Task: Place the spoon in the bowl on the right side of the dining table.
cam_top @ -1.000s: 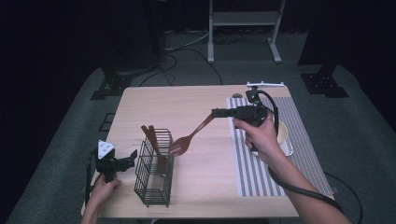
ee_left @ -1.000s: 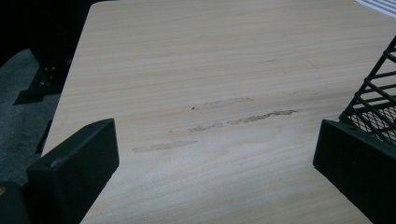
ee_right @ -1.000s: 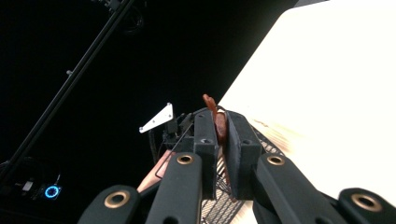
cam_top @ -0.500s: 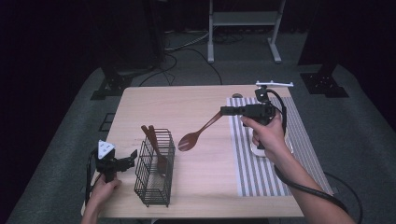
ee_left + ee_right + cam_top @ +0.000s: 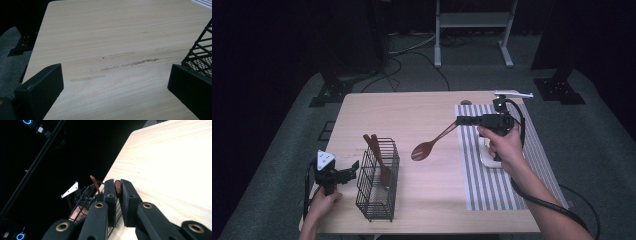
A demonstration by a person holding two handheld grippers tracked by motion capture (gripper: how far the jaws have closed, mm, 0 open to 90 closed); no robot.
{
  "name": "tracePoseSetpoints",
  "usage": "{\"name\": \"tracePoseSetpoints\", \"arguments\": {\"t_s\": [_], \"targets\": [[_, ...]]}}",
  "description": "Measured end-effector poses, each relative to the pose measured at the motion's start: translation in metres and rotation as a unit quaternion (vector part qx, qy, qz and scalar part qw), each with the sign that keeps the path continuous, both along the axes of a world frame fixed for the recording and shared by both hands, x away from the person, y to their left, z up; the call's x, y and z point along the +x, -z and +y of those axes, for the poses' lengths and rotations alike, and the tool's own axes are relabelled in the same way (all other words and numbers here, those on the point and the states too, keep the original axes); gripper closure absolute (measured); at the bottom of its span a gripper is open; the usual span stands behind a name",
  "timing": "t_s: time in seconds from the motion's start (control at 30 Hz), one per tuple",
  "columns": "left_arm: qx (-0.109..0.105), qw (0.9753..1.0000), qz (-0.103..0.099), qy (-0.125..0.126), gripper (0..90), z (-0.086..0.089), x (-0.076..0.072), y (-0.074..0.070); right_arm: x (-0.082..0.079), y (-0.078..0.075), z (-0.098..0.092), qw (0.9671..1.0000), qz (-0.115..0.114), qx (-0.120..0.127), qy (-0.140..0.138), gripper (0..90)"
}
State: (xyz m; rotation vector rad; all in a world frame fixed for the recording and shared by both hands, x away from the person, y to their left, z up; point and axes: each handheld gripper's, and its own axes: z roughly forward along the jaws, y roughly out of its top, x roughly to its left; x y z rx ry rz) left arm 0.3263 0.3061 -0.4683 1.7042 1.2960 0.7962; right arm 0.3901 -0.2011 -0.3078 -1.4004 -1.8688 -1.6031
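Centrally, the wooden desk [image 5: 422,107] is occupying the middle of the high view, with a striped mat [image 5: 492,185] lying along its right side and a white dish [image 5: 486,155] sitting on the mat behind the person's right hand [image 5: 504,145]. At lower left of the frame, a black wire basket [image 5: 377,182] is standing upright with brown utensils [image 5: 374,147] leaning inside it. Just left of it, the left gripper [image 5: 349,170] is resting at desk level, jaws spread wide and holding nothing; in the left gripper view the basket is showing at the right edge. At centre right, the right gripper [image 5: 460,120] is pinching the handle end of a brown spoon [image 5: 432,143], jaws nearly closed on it, the bowl hanging down-left above the bare desk. The spoon is appearing light, rigid and smooth, probably wood or plastic; held at its far end it is likely to swing, so a grip farther along the handle is judged steadier.
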Motion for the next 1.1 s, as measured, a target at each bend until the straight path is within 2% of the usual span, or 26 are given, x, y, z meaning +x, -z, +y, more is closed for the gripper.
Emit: {"name": "tracePoseSetpoints", "arguments": {"t_s": [0.77,1.1], "targets": [[0.0,1.0,-0.001,-0.001,0.0,0.0,0.0,0.0,0.003,0.019,-0.034,0.9991,0.016,-0.004,0.038,83.1],[0.001,1.0,0.0,0.0,0.0,0.001,0.0,0.0,0.005,0.03,-0.045,0.9988,0.019,-0.004,0.044,83.1]]}}
